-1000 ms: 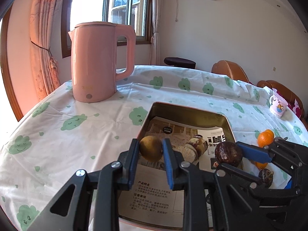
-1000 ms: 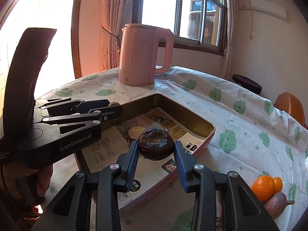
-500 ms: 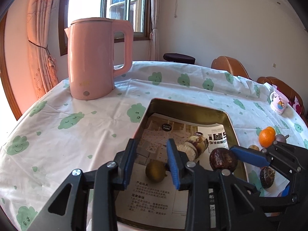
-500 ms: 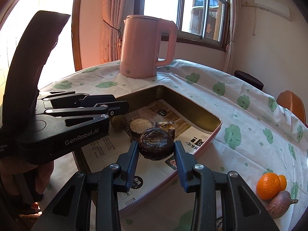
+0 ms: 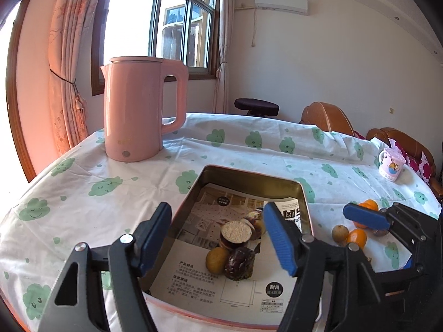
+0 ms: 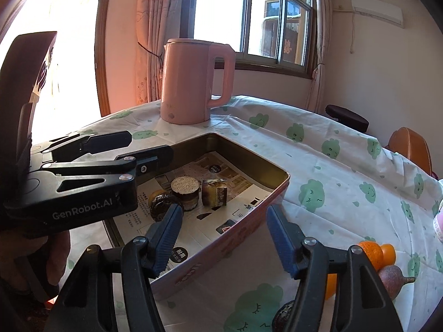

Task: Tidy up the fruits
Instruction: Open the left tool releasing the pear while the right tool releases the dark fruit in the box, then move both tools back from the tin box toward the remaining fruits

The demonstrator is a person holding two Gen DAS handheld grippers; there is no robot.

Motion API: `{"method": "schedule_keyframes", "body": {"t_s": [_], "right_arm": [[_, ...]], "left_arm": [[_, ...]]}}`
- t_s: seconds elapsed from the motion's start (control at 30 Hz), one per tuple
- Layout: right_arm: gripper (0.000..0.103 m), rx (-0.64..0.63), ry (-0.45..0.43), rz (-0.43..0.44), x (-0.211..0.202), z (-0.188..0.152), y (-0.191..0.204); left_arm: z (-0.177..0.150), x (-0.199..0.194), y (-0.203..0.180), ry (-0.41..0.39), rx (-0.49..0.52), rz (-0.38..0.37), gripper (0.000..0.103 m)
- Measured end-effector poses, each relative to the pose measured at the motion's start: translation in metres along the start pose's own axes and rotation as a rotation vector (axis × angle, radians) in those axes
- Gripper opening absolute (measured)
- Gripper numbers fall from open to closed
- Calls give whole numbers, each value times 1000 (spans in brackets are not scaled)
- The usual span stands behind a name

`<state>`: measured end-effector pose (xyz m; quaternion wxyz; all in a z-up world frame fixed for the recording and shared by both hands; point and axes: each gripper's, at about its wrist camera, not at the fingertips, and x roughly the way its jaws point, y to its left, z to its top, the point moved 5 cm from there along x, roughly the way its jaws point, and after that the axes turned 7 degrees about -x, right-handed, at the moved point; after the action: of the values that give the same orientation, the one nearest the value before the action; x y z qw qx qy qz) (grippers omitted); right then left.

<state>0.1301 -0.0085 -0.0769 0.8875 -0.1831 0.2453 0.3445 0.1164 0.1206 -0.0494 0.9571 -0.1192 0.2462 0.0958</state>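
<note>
A paper-lined tin tray (image 5: 249, 175) (image 6: 250, 153) holds a yellow-brown round fruit (image 5: 216, 259) (image 6: 155, 195) pressed against a dark wrinkled fruit (image 5: 239, 262) (image 6: 160, 207). Behind them stand two cut brown pieces (image 5: 236, 232) (image 6: 185, 191). My left gripper (image 5: 217, 220) (image 6: 151, 146) hovers over the tray's near left part, jaws opening, nothing between them. My right gripper (image 6: 223, 221) hangs over the tray's near right rim, jaws also opening and empty; its fingers (image 5: 365, 218) show at the right of the left wrist view.
A pink kettle (image 5: 138, 110) (image 6: 191, 83) stands behind the tray. On the cloth right of the tray lie oranges (image 5: 357, 238) (image 6: 371, 254), a small brown fruit (image 5: 340, 232) and a purple-brown fruit (image 6: 393, 279). A mug (image 5: 391, 166) sits far right. Chairs ring the table.
Both grippers opened and drew back a little. The yellow-brown fruit left the left jaws and the dark wrinkled fruit left the right jaws; both now lie in the tray.
</note>
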Motion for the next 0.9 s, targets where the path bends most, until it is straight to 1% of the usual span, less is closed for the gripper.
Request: {"method": "schedule_keyframes", "body": {"t_s": [0.1,0.2,0.33,0.43,0.53,0.7,0.9], "right_arm": [[65,13,-16,-37,-15,-6,-16],[65,38,-25,-92,-33,-18,-39],[71,88,-20,-205,-56,-40,-77],[73,144,-9,-253,-68,-56,-101],[73,186,7,-274,-74,-70,-117],[73,212,37,-303,-78,-89,-130],[73,248,39,-318,-84,-100,-142]], "left_arm": [[-2,-10,-12,-20,7,-17,75],[-5,-17,-30,-27,29,-46,76],[-13,-21,-58,-24,61,-91,76],[-22,-21,-81,-10,83,-123,76],[-32,-18,-103,21,109,-149,76],[-54,-10,-134,96,156,-195,76],[-77,1,-160,190,218,-228,76]]}}
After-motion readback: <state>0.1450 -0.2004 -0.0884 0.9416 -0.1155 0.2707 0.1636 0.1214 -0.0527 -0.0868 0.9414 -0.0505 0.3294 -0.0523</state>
